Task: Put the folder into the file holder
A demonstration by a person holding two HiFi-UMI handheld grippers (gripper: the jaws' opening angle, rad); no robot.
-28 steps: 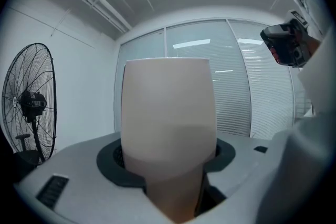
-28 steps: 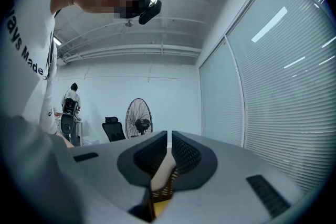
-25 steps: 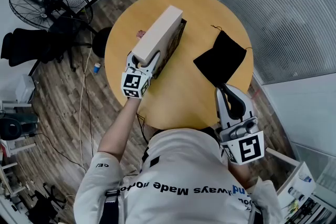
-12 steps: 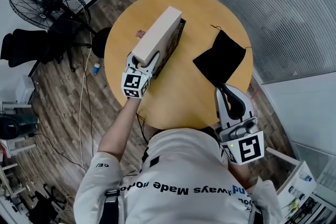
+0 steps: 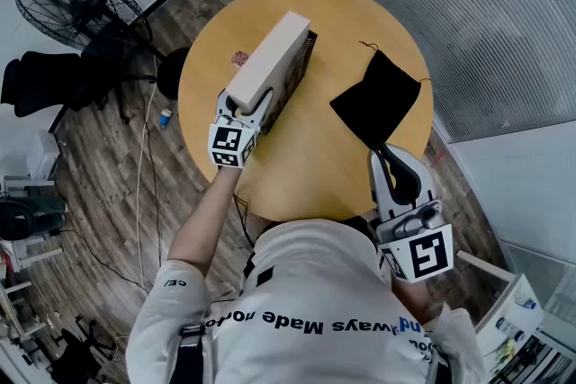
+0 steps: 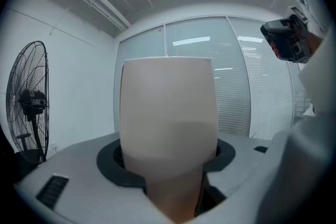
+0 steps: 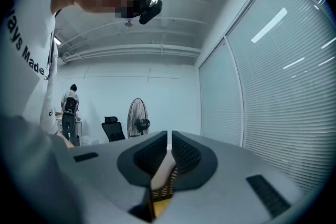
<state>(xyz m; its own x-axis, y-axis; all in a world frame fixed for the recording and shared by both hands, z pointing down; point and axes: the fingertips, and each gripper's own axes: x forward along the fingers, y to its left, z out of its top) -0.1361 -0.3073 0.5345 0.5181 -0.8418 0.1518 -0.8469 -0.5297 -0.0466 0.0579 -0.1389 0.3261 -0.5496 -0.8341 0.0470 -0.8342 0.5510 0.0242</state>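
Now, far left: a black standing fan (image 5: 74,6) on the wood-plank floor, with a black chair (image 5: 40,78) just below it in the head view.
Floor by the table: a small blue-and-white item (image 5: 166,116), too small to identify.
Table: a round yellow-wood table (image 5: 306,171), filling the middle of the head view.
Left gripper: the left gripper (image 5: 245,106) sits over the table's near-left part. Its jaws stand wide apart and press on the near end of the folder from both sides.
Folder: a thick pale beige folder (image 5: 270,58), long and box-like, runs away from the left gripper toward the far side of the table. In the left gripper view its rounded end fills the space between the jaws.
File holder: a black mesh file holder (image 5: 303,67) shows as a dark strip along the folder's right long edge. The two are touching or nearly so. How far the folder sits inside it cannot be told.
Pouch: a black cloth pouch (image 5: 378,99) lies flat on the table's right half, well apart from the folder.
Right gripper: the right gripper (image 5: 387,153) is at the table's near-right edge, its tips pointing at the pouch's near corner. Whether they touch it cannot be told. In the right gripper view the jaws are together with only a thin slit between them and nothing in their grip.
Far right: a glass wall with blinds (image 5: 486,22) behind the table.
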